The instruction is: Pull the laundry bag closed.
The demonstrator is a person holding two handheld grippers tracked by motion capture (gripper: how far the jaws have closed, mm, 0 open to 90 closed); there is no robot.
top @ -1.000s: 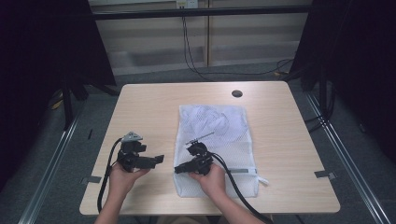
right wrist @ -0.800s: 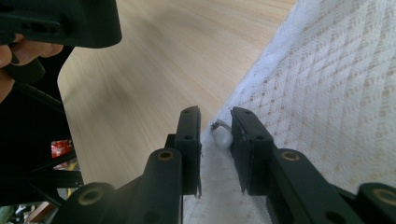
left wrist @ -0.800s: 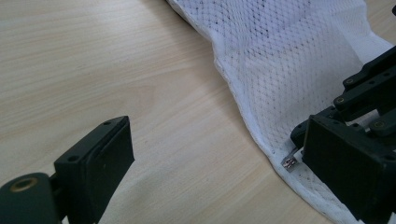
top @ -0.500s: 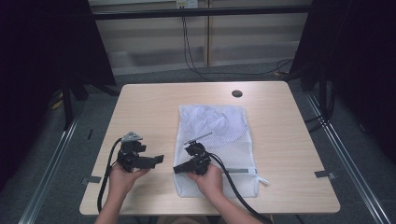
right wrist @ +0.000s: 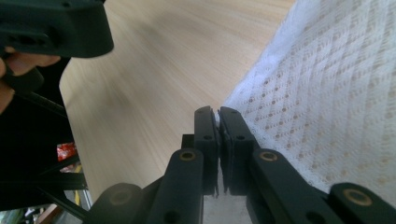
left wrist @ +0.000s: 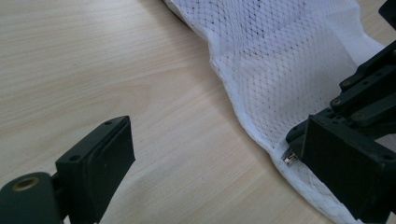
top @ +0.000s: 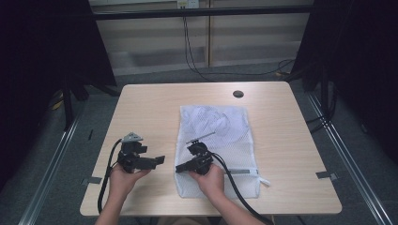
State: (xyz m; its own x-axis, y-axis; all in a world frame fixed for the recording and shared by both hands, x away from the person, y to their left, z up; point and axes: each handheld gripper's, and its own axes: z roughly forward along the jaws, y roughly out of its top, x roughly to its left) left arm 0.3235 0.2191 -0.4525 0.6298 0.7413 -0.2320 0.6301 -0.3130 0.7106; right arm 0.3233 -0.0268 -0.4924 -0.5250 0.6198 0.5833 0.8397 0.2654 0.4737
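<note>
The white mesh bag point(top: 217, 145) lies flat mid-counter point(top: 155, 108). The right claw point(right wrist: 218, 122) has just been closing and now pinches its left edge (hem between the pads). The left claw point(left wrist: 210, 158) waits just beside it, spread wide. Judged next: lifting that edge.

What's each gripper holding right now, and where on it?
Right gripper: fingers pinch the white mesh bag at its left edge hem. Left gripper: open, holding nothing.

White mesh bag point(top: 218, 140) lies flat on table point(top: 155, 103).
</note>
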